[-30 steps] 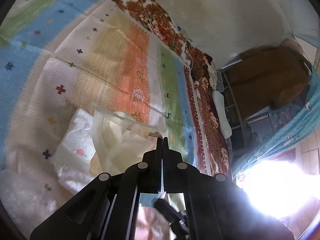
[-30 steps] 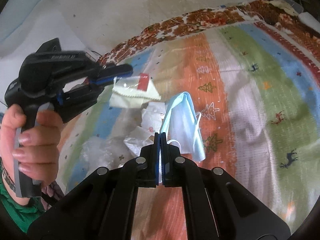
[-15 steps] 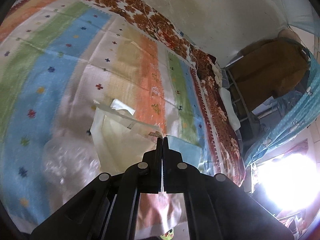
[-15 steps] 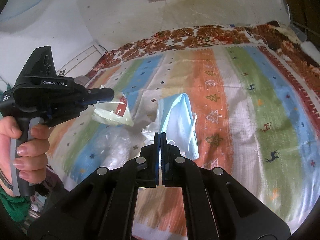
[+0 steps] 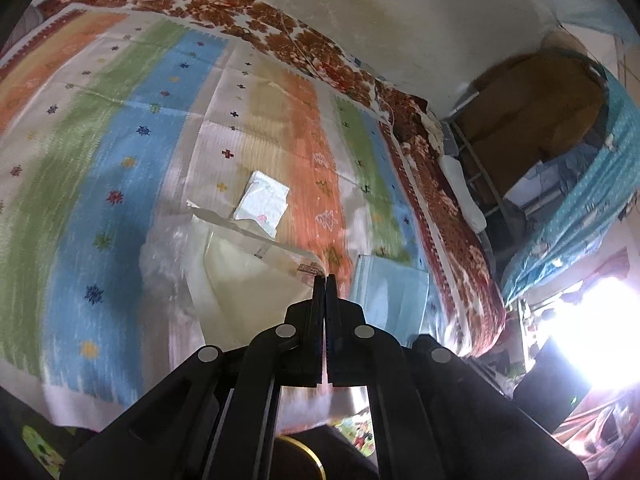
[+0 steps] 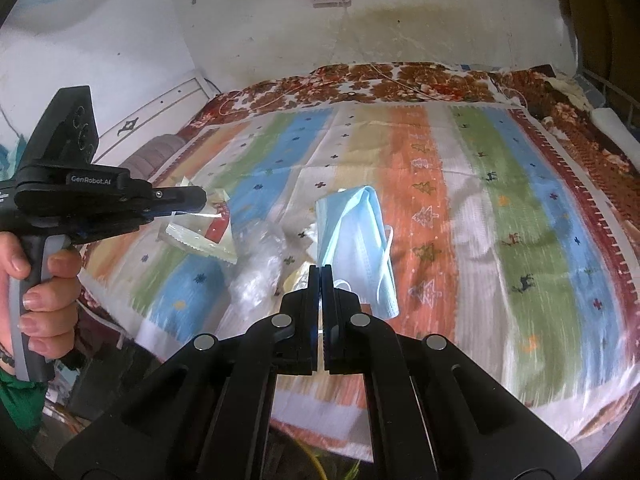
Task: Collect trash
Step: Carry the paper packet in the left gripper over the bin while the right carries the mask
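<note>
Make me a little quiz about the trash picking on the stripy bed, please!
1. True or false: the right gripper is shut on the blue face mask.
2. What does the left gripper hold? A) a clear plastic wrapper B) a spoon C) a sock
3. Fill in: a folded white ____ lies on the striped blanket.

Key: 1 true; 2 A; 3 tissue.

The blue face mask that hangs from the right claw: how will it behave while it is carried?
The blue face mask probably stays floppy: it droops in folds from the shut right claw. It looks thin, so likely very light and apt to swing. The grip seems to hold little material, so it may slip out.
</note>
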Tool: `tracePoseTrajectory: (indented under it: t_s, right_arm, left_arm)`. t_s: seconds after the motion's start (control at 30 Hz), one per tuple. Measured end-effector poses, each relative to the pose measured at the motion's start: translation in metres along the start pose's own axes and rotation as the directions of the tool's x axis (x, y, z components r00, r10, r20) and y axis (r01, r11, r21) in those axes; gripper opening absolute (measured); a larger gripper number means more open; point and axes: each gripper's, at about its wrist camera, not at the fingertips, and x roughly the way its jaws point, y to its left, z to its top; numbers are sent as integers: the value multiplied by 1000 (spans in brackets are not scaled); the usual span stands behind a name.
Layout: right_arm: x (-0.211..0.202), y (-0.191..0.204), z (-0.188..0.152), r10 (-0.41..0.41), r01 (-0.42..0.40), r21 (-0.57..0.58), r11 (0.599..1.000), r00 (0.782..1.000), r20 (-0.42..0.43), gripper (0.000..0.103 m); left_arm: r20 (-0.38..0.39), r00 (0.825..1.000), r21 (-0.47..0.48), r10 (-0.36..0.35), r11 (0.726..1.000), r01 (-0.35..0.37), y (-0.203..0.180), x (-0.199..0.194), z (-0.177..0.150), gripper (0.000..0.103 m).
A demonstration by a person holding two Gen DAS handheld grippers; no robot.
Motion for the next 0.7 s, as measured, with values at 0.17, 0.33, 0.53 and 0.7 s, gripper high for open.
tracePoseTrajectory:
  t_s: [0.17, 0.33, 0.53, 0.7]
  right_arm:
    - [-15, 13, -17, 1, -1, 1, 1000, 1000, 6, 0]
    - [-32, 22, -32, 18, -19, 26, 999, 1000, 16, 0]
    - [-51, 38, -53, 42, -43, 44, 998, 999, 18, 0]
    - [-59, 47, -78, 42, -42, 38, 998, 999, 7, 0]
  left_arm:
    - [15, 998, 113, 63, 992, -64, -17, -21, -26, 0]
    - [52, 996, 204, 70, 976, -79, -35, -47, -56, 0]
    - [63, 996, 230, 58, 971, -71, -40, -67, -90, 0]
    - [74, 996, 252, 55, 965, -72, -42, -81, -121, 0]
